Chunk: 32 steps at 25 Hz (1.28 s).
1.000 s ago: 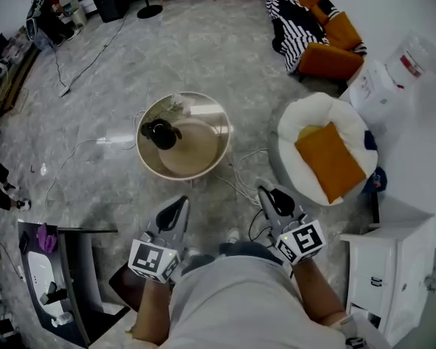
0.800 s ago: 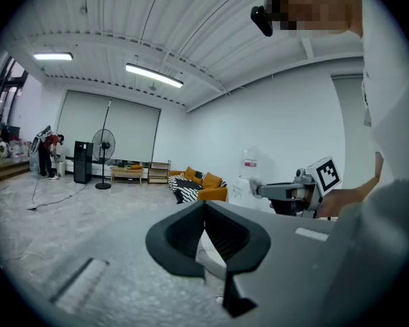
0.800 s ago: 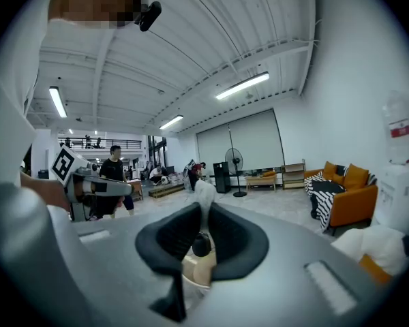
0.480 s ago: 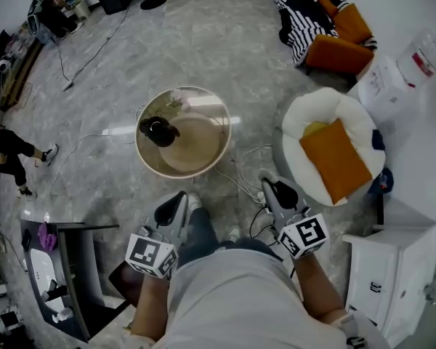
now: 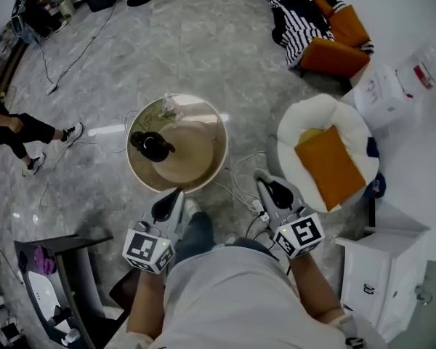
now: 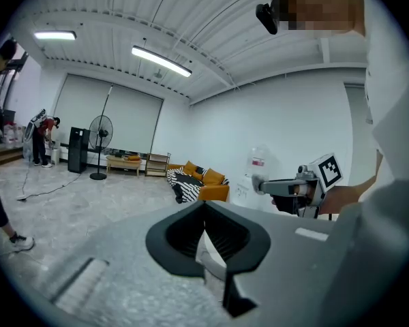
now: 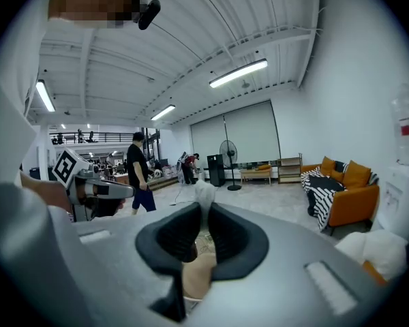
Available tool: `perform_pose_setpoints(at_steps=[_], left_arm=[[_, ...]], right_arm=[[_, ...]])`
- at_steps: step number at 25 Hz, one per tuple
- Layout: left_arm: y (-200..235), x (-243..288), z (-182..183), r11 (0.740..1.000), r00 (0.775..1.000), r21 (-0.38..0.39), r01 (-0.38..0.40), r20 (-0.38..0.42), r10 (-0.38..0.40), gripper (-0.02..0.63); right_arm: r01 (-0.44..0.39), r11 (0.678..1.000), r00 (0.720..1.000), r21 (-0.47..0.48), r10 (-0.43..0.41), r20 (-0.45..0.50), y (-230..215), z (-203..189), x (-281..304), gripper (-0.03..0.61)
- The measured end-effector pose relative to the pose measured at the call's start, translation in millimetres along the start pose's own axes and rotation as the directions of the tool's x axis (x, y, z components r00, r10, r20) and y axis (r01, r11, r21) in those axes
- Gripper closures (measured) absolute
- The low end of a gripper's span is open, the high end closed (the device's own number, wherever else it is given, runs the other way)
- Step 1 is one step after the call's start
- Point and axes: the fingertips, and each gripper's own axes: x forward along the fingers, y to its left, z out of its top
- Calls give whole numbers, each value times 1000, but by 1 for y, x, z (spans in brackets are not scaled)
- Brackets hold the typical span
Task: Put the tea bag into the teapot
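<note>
A black teapot point(image 5: 151, 145) stands on the left side of a round tan table point(image 5: 192, 155) on the floor ahead of me. A small pale thing with greenish bits point(image 5: 167, 110) lies at the table's far edge; it is too small to tell whether it is the tea bag. My left gripper point(image 5: 177, 193) hangs just short of the table's near rim, its jaws drawn together on nothing point(image 6: 204, 206). To the table's right, my right gripper point(image 5: 261, 175) points the same way, jaws also together and empty point(image 7: 204, 210).
White cables point(image 5: 240, 184) trail on the floor between the table and a round white chair with an orange cushion point(image 5: 327, 155). A white cabinet point(image 5: 381, 267) stands at the right, a dark desk point(image 5: 51, 282) at the lower left. A person's legs point(image 5: 29, 133) show at the left edge.
I have stepped closer to the table, so both grippers sit nearer its rim. Their jaws look unchanged. A person has walked in along the left edge.
</note>
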Motion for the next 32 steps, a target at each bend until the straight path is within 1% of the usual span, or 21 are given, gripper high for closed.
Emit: perform_pose_setpoints(at_steps=[8,14,18,22,26,29,32], left_arm=[[104,36,16,999,999,-32,24,-36,-25,607],[180,43,20,998,999,-69,-10,-33,8,607],[215,41,16,995,999,-89,-37,-38,34,606],[242,36,14,987,994,-120,-104,-29,102,607],[261,31,10,971,983,-152,-186,-32,183,607],[269,26,5,948,965,-178,-262,-43,259,607],[277,20,0,915,938,-210,-345,-55,341,607]], right_arm=[[26,1000,999,5,-26,-28,-6,25,112,535],[17,1000,999,17,-16,-44,2,38,185,535],[-6,1000,997,-5,6,-74,10,42,220,535],[-59,998,993,-26,56,-105,13,45,250,535],[-129,991,984,-42,122,-134,12,47,280,535],[-205,978,967,-49,195,-164,11,48,306,535],[-289,955,941,-59,273,-198,12,47,333,535]])
